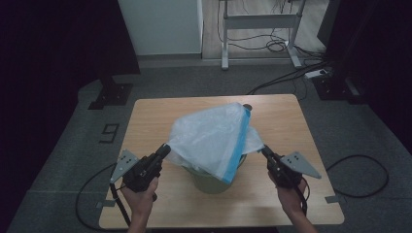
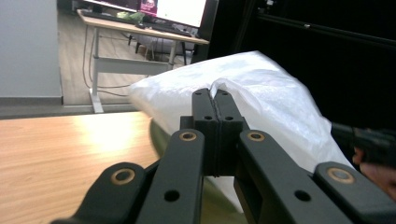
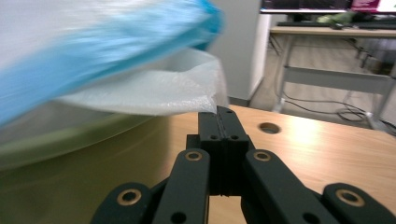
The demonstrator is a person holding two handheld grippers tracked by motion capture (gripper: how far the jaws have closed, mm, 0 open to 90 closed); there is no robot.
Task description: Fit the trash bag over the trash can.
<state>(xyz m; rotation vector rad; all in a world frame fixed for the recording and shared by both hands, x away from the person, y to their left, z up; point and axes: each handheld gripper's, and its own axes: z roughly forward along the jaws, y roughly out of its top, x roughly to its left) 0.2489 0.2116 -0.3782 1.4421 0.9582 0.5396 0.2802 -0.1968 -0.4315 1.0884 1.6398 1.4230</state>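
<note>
Two forearms reach in from the near edge of the wooden table [image 1: 160, 109], each hand carrying a black two-jaw gripper. Nearest on the left side, the left gripper [image 1: 164, 150] has its jaws pressed together on the left edge of a white plastic bin liner [image 1: 209, 133]; in the left gripper view the thin film is pinched right at the tips [image 2: 215, 95] and the liner [image 2: 261, 93] billows out beyond them. On the other side the right gripper [image 1: 265, 150] is likewise clamped on the liner's right edge, its jaws flat against each other in the right gripper view [image 3: 218, 114] with a corner of the crinkled film [image 3: 154, 88] caught between them. Stretched between the two grippers, the liner hangs spread over a pale green waste bin [image 1: 214, 182] that stands on the table near the person (its rim and wall show below the plastic). A blue band [image 1: 239, 145] runs down the liner's right side. Both hands sit well apart, one either side of the bin. Behind the table, a white desk frame [image 1: 260, 22] stands on the floor among loose cables [image 1: 277, 46].
</note>
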